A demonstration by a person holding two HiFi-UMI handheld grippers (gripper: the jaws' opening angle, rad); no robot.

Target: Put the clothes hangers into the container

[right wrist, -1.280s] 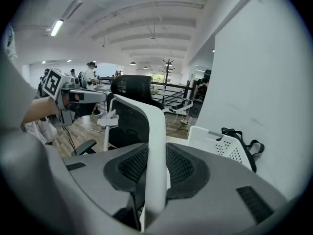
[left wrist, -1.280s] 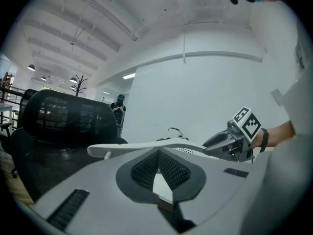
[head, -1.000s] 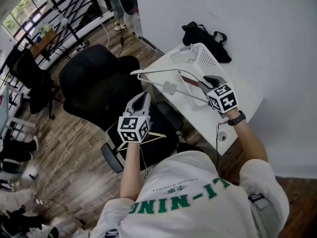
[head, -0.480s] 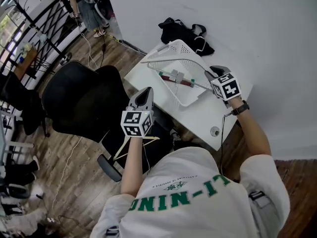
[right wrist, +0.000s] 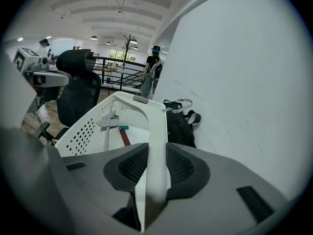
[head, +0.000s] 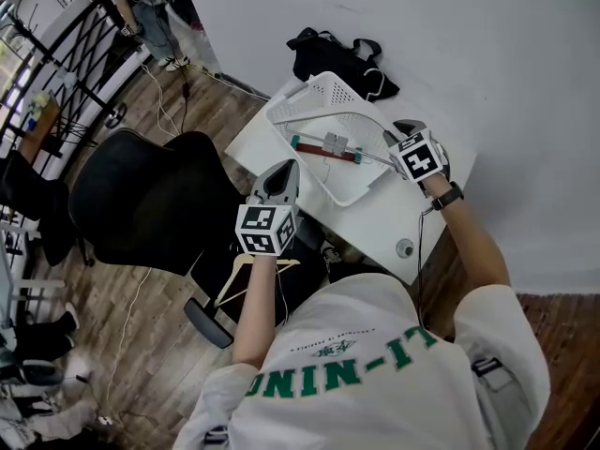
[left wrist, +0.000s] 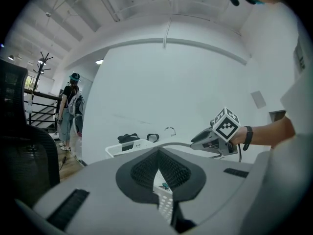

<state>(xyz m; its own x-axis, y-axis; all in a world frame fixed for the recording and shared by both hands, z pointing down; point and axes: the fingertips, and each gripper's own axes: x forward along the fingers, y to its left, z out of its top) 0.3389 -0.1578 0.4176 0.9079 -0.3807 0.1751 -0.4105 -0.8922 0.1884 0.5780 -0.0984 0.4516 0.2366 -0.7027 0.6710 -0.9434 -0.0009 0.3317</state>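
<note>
Holding a white hanger above the basket

The left gripper [head: 283, 172] is closed on nothing, near the body. The right gripper [head: 399, 131] clamps one end of the white hanger [head: 323, 115], which lies over the perforated basket [head: 349, 198] on the table [head: 394, 218]. A red clip hanger [head: 323, 148] rests inside, and a black bag [head: 333, 50] lies behind. I think the long free end may catch the rim and stay across it. The shirt [head: 375, 411] reads "LI-NING" in green.
</note>
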